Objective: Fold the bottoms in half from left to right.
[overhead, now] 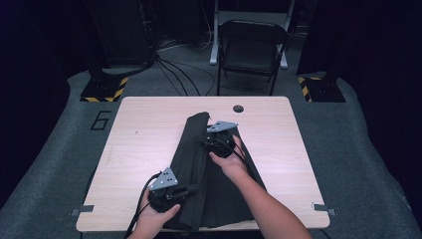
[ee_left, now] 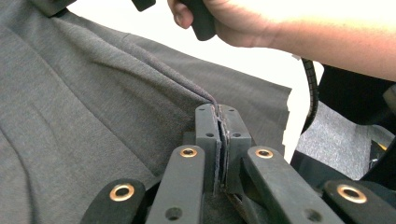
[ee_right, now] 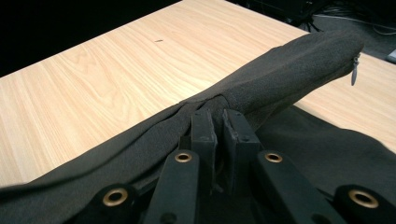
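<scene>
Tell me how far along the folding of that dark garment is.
Done: the dark garment lies lengthwise on the table, one long side already lapped over into a band. In hand: the left gripper is shut on a fabric edge near the person, and the right gripper is shut on a bunched fold near the zipper end. Left: probably laying that fold down, then folding the length shorter.

Folding chair (overhead: 252, 50) beyond wooden table (overhead: 149, 134)
</scene>
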`<control>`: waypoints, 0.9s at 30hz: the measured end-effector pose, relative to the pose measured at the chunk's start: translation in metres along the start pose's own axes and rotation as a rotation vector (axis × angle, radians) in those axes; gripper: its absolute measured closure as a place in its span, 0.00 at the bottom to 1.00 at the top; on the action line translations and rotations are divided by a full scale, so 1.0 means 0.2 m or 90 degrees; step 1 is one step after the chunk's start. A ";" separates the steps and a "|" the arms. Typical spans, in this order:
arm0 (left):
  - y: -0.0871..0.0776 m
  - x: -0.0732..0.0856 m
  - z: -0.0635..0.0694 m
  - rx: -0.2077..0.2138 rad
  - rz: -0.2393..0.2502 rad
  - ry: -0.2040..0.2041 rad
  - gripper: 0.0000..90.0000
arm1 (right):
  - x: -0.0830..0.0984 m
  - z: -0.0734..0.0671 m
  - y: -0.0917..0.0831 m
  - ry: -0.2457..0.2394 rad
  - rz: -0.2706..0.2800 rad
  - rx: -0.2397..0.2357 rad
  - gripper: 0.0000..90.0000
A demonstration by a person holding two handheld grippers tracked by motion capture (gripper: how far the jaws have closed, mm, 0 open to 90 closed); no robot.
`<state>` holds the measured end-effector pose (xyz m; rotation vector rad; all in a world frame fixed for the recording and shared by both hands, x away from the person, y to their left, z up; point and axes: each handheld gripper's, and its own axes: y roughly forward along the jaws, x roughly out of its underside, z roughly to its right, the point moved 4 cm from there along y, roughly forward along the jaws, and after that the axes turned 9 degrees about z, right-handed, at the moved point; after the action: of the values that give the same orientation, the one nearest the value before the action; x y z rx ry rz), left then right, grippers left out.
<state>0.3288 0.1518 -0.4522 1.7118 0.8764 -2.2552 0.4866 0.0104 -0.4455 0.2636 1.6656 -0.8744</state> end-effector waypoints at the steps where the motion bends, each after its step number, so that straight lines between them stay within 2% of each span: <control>1: 0.01 -0.01 0.01 0.003 0.001 0.003 0.98 | 0.00 0.01 -0.01 -0.005 0.003 0.001 0.92; 3: 0.04 -0.03 0.03 0.009 0.001 0.008 0.98 | -0.01 0.02 -0.04 0.006 0.005 0.008 0.92; 6: 0.09 -0.05 0.06 0.023 -0.009 0.018 0.98 | -0.02 0.05 -0.07 0.000 0.012 0.012 0.93; 7: 0.11 -0.05 0.07 0.022 -0.006 0.012 0.98 | -0.02 0.06 -0.08 -0.010 0.012 0.014 0.93; 8: 0.12 -0.06 0.07 0.023 -0.009 0.026 0.98 | -0.02 0.06 -0.09 -0.010 0.011 0.017 0.93; 13: 0.19 -0.07 0.08 0.036 -0.009 0.018 0.98 | -0.01 0.11 -0.13 -0.010 0.009 0.025 0.93; 14: 0.20 -0.07 0.09 0.035 -0.007 0.013 0.98 | -0.01 0.12 -0.14 -0.002 0.009 0.030 0.93; 18: 0.25 -0.08 0.09 0.039 -0.012 0.023 0.98 | 0.00 0.16 -0.16 -0.009 0.001 0.039 0.93; 24: 0.33 -0.07 0.10 0.047 -0.023 0.020 0.98 | 0.06 0.22 -0.17 -0.011 -0.017 0.054 0.93; 27: 0.38 -0.05 0.11 0.047 -0.033 0.014 0.98 | 0.12 0.26 -0.17 -0.001 -0.036 0.063 0.93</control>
<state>0.3505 0.0764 -0.4666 1.7683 0.8622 -2.3342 0.4982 -0.0544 -0.4551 0.2853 1.6367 -1.0010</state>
